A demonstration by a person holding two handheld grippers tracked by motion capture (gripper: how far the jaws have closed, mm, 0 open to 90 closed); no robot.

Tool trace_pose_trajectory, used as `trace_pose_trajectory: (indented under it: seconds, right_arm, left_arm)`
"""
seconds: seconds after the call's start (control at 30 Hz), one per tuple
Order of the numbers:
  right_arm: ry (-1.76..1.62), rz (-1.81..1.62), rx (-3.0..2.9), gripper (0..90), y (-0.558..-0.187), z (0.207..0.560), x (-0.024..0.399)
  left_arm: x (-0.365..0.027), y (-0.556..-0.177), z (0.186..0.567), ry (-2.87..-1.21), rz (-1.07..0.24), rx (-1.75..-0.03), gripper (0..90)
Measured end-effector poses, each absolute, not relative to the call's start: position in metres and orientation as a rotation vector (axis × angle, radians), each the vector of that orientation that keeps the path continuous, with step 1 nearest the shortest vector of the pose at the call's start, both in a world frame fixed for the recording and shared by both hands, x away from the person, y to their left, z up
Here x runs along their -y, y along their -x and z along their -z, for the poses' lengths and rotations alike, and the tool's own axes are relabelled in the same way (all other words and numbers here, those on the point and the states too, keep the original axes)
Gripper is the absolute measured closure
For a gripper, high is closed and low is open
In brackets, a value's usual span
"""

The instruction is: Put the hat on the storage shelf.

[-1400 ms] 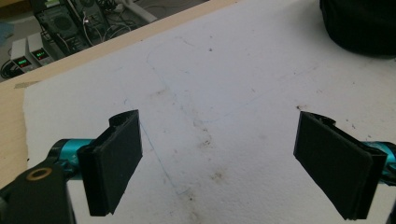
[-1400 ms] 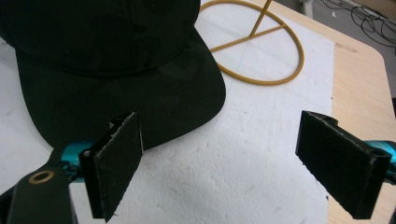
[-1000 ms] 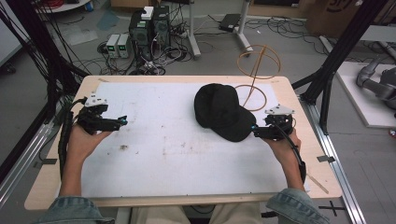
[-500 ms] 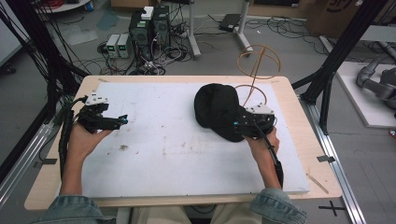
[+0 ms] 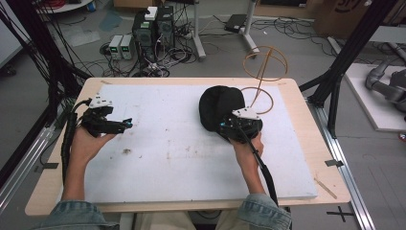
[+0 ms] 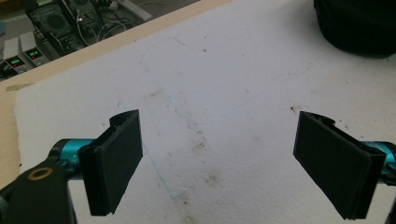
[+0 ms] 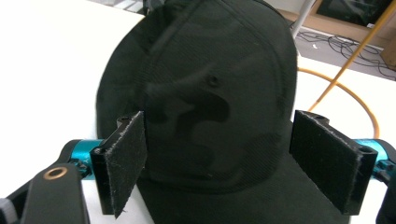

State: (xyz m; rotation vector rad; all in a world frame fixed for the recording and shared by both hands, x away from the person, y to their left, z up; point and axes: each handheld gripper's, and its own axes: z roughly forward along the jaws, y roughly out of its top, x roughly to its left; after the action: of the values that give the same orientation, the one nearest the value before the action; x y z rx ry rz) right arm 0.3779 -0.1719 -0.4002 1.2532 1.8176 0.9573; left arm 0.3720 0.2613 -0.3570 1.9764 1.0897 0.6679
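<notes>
so my right gripper has been easing its wide jaws in around the black cap at the table's right, nothing pinched yet, while the left gripper gapes empty, well away.

No legible writing, brand or number appears anywhere on the counter or on the things it carries. The black cap bears no readable logo or lettering on its crown. Beyond the far edge of the counter, two small grey units on the floor show green lit displays, but their digits are too small and blurred to read. A cardboard box at the far right of the high view carries dark printed characters, cut off by the picture's edge and not readable. A black cross-shaped tape mark sits on the floor near the counter's right corner.
</notes>
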Motion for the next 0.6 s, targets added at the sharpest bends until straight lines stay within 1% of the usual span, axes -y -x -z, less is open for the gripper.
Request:
trace_pose_trajectory:
  seconds: [0.13, 0.23, 0.6]
  right_arm:
    - [-1.251, -0.960, -1.795, 19.6, -0.378, 0.401, 0.165]
    - [-1.238, -0.989, -1.775, 22.1, -0.378, 0.401, 0.159]
    - [-1.270, -1.025, -1.698, 23.1, -0.381, 0.406, 0.147]
  left_arm:
    - [-0.261, -0.371, 0.357, -1.979, -0.663, -1.087, 16.1]
    - [-0.261, -0.371, 0.357, -1.985, -0.659, -1.089, 16.4]
    - [-0.262, -0.370, 0.357, -1.988, -0.635, -1.081, 17.8]
